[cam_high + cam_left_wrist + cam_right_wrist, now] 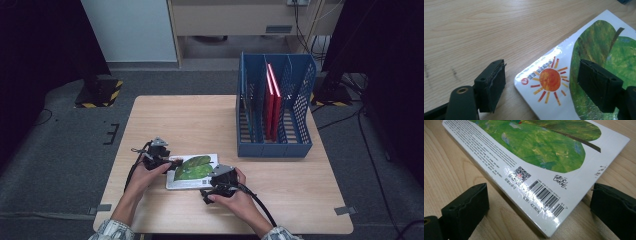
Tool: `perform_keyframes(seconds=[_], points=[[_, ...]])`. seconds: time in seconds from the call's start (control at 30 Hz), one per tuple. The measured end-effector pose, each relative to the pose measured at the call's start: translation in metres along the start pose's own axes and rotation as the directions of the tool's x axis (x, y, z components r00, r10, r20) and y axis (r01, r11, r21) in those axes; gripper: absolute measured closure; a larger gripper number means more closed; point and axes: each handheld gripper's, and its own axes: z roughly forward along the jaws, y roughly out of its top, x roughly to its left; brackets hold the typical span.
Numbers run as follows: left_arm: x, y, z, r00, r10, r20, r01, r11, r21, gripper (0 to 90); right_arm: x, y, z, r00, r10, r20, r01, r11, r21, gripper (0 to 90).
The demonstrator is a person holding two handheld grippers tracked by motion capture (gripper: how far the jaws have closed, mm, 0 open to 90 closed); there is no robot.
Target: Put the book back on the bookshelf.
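A: Jaws first, from the high view: the left gripper (170,162) sits at the left edge of the book (194,170), the right gripper (212,186) at its near right corner. The book lies flat on the table (210,120), well short of the blue file rack (274,107).

B: And the left gripper view?

A: Its jaws stand spread apart; one is over bare wood, the other over the cover, with the book's sun-printed corner (549,80) between them. Nothing is gripped.

B: The right gripper view?

A: Released too, the jaws straddling the barcode corner (546,197) without touching it.

B: So how should the pick-up go?

A: I'd say one jaw should slide under the edge and close on the full thickness, while the other gripper steadies the glossy cover against slipping.
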Motion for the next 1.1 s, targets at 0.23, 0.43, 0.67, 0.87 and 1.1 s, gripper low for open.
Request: perform_keyframes(seconds=[0.23, 0.43, 0.67, 0.87, 1.1], points=[[0.001, -0.004, 0.000, 0.9997, -0.018, 0.016, 0.017, 0.9997, 0.019, 21.4, -0.004, 0.002, 0.001, 0.9999, 0.010, 0.007, -0.010, 1.000, -0.006, 5.6], [0.000, -0.005, 0.001, 0.9992, -0.019, 0.035, 0.018, 0.9996, 0.023, 23.6, 0.000, 0.002, 0.000, 0.9999, 0.002, 0.015, -0.002, 1.000, -0.003, 6.9], [0.000, -0.005, 0.003, 0.9989, -0.017, 0.043, 0.017, 0.9998, 0.009, 23.6, 0.006, 0.002, 0.001, 1.0000, -0.003, 0.009, 0.003, 1.000, -0.004, 3.6], [0.001, -0.004, 0.001, 0.9982, -0.037, 0.047, 0.036, 0.9993, 0.009, 25.6, 0.009, 0.004, 0.005, 0.9994, 0.019, 0.029, -0.019, 1.000, -0.002, 0.1], [-0.001, -0.001, -0.001, 0.9984, -0.037, 0.044, 0.036, 0.9993, 0.009, 25.7, 0.009, 0.004, 0.005, 0.9991, 0.024, 0.034, -0.024, 1.000, -0.001, 0.1]])
